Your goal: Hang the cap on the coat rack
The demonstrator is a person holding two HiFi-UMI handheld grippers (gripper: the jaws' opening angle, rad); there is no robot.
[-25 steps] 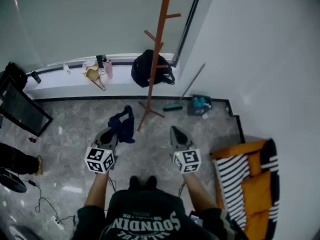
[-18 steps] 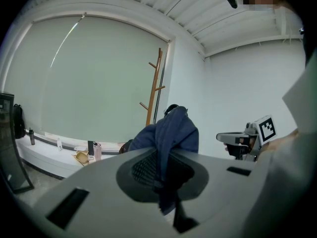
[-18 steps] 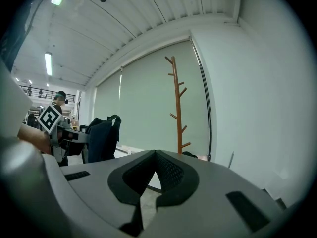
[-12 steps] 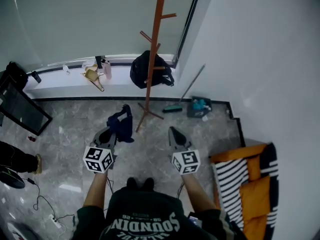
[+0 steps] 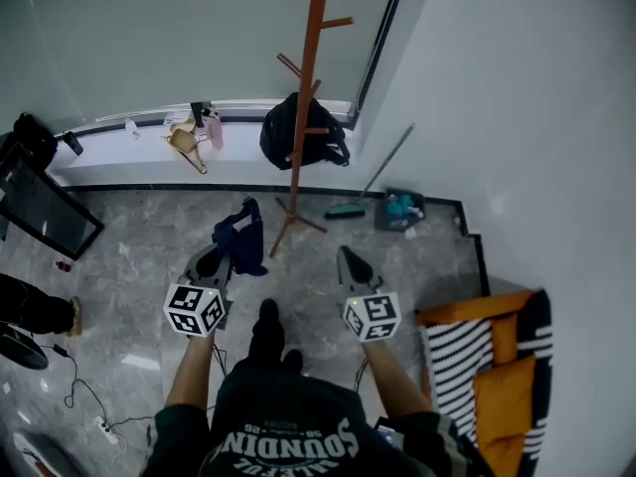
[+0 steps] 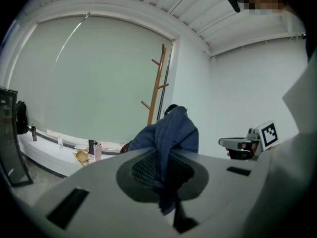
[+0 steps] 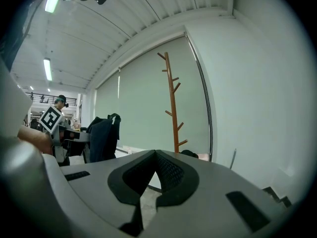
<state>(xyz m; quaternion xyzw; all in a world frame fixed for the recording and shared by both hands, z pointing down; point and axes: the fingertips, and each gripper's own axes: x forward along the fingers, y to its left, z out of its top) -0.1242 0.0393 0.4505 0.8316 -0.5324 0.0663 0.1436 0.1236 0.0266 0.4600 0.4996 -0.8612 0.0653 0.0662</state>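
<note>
A dark blue cap (image 5: 240,238) hangs limp from my left gripper (image 5: 217,262), whose jaws are shut on its fabric. In the left gripper view the cap (image 6: 168,138) rises between the jaws and droops over them. The brown wooden coat rack (image 5: 304,117) stands ahead by the window, its pegs bare; it also shows in the left gripper view (image 6: 157,90) and the right gripper view (image 7: 172,103). My right gripper (image 5: 350,264) is held level to the right, jaws shut with nothing between them. The right gripper view catches the cap (image 7: 103,138) at its left.
A black backpack (image 5: 300,135) sits on the window sill behind the rack, beside small items (image 5: 191,137). A broom and dustpan (image 5: 383,199) lean at the right wall. A striped and orange cushion pile (image 5: 492,366) lies at the right. A dark monitor (image 5: 40,212) stands at the left.
The person has stepped forward, one foot now ahead. Both grippers and the held cap have edged nearer the coat rack. Both grips are unchanged.
</note>
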